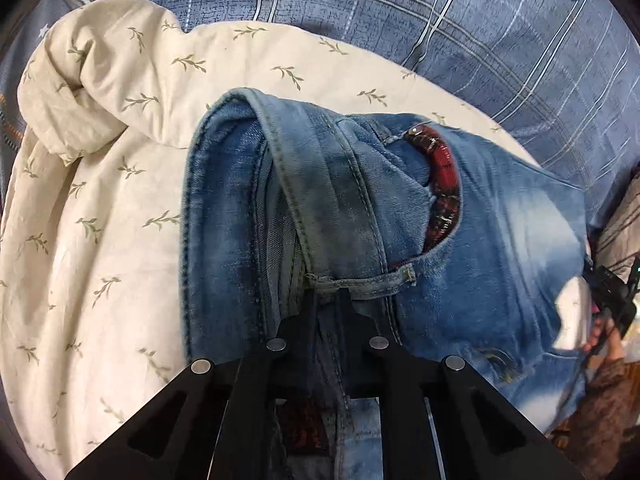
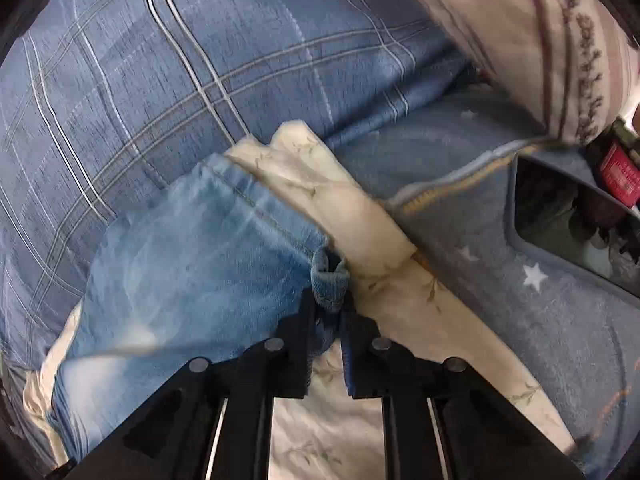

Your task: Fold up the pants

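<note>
A pair of faded light-blue denim jeans (image 1: 460, 240) lies doubled over on a cream quilt printed with small olive sprigs (image 1: 100, 208), the waistband end turned toward the left wrist camera and a red-and-black patterned lining (image 1: 442, 184) showing through the open pocket. The black left gripper (image 1: 328, 300) is clamped together on the jeans just below a frayed belt loop (image 1: 372, 280), its jaws closed tight on thick seamed cloth. At the far side of the jeans, the black right gripper (image 2: 329, 308) pinches a rolled corner of the denim hem (image 2: 328, 276), jaws nearly together with the fabric bunched between them. The denim looks heavy and limp rather than stiff: it sags between the two holds, creases readily and is unlikely to slip from ridged pads, so it probably handles best when gripped at stitched edges such as waistband, hem and side seam, where layers are thick. Beyond the jeans, the quilt rests on a blue plaid bedsheet (image 1: 460, 20); beside the hem corner in the right wrist view a grey-blue cover with white stars (image 2: 540, 300) and a striped pale pillow (image 2: 520, 40) crowd the bed.
</note>
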